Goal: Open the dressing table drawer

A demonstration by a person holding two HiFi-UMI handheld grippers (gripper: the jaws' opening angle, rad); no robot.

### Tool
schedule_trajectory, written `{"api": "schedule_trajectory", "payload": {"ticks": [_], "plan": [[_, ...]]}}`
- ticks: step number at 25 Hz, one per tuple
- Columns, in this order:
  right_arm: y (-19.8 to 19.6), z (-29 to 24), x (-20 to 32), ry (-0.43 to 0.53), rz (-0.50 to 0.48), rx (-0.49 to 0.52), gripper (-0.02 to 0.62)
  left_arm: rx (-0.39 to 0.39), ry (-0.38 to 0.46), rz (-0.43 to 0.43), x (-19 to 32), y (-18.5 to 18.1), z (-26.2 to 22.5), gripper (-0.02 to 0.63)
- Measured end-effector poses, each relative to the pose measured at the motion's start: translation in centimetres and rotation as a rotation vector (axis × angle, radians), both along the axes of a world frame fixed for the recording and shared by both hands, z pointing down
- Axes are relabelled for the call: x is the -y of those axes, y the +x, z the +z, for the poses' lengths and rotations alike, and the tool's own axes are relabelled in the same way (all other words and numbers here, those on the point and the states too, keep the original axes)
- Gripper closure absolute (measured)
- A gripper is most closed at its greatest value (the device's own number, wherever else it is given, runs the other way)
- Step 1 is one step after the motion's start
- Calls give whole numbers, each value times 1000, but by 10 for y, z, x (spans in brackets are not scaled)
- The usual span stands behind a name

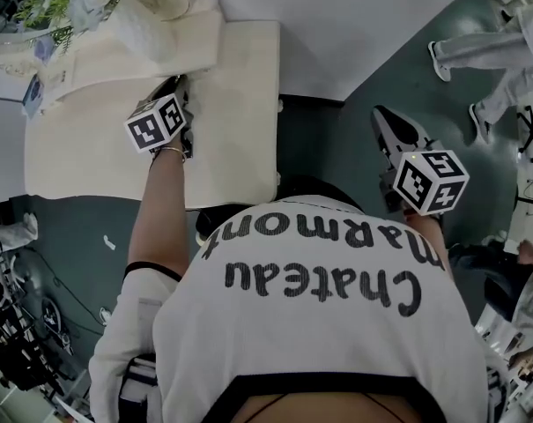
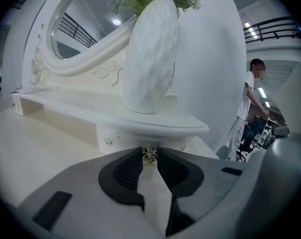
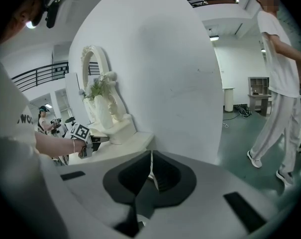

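We see a cream dressing table (image 2: 36, 148), smooth and glossy, filling the left gripper view. Its small drawer (image 2: 126, 139) sits under a raised shelf (image 2: 80, 108) and looks shut. The drawer front runs left to right, and its little brass-coloured knob (image 2: 150, 155) points toward us. The left gripper (image 2: 150, 160) has its dark ribbed jaws pinched on that knob. On the shelf a white dimpled vase (image 2: 150, 59) stands upright (green leaves sprout from its mouth), with an oval mirror (image 2: 83, 29) far left. The right gripper (image 3: 150, 156) hangs well to the right, jaws together, empty.
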State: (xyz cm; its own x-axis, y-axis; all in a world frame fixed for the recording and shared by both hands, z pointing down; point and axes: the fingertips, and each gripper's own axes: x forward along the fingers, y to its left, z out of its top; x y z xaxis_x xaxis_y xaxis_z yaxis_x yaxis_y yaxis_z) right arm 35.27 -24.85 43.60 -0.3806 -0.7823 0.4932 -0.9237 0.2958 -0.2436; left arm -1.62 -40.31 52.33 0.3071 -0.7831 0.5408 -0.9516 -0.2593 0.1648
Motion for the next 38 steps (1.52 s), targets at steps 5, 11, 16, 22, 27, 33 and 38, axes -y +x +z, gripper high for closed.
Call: {"api": "schedule_trajectory", "payload": {"ticks": [5,11,16,22,27,33,38], "plan": [[1,0,0,-2,-1,1,568,-8,-4,-7,-1,1,-1,512],[4,-1,0,4,9,9,568,-5,-15,-9,-3,1,0,512],[3,0,-1,2,8,8,568,-8,-18,-8,-6,-1,1,512],[2,-1,-1,9,6,11,568,-10,-23,-3,-10,-2,1,512],[-1,1,-4,-3,8,10,568,-19,-36,3,-14,-3,4,512],[-1,4,-11,-14,13,11,568,-26,-27,5,-17,-2,4,512],[-2,7,-16,-23,20,11,568,-35,-25,5,-19,-3,5,512]]}}
